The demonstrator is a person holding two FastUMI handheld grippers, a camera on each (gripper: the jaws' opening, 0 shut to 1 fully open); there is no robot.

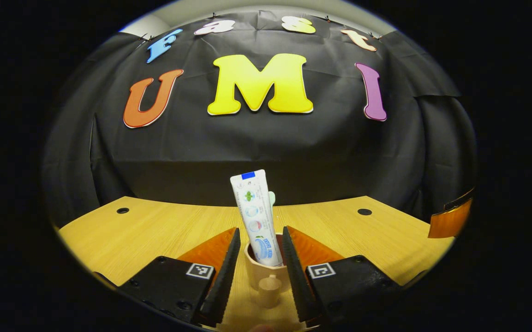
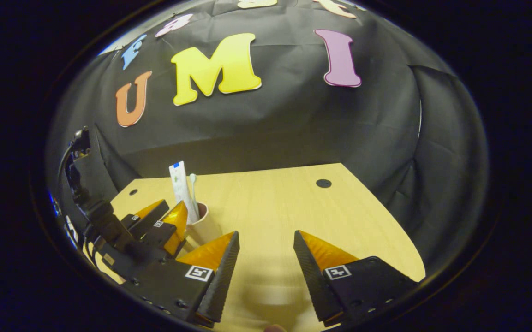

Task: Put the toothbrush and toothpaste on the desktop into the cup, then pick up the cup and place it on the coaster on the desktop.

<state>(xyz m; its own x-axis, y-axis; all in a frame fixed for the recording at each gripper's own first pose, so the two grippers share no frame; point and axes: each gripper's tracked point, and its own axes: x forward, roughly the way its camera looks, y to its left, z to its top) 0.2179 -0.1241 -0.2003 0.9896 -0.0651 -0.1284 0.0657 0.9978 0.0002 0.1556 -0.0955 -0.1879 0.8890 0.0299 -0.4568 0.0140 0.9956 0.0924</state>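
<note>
Nearest the lens in the left gripper view, the left claw [image 1: 260,258] stands with its jaws on either side of the cup [image 1: 260,272], close to its wall though I cannot tell if both press; the toothpaste [image 1: 257,216] stands upright inside, the toothbrush [image 1: 271,197] peeking behind. Over on the right, the right claw [image 2: 266,258] hangs wide open and empty above the bare counter [image 2: 293,203]. Squeeze squarely and lift straight so the tall tube doesn't tip; the coaster's place is unclear.

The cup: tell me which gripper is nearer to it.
Left. The left gripper has its fingers on either side of the cup; the right gripper hangs open over bare desktop beside it.
</note>
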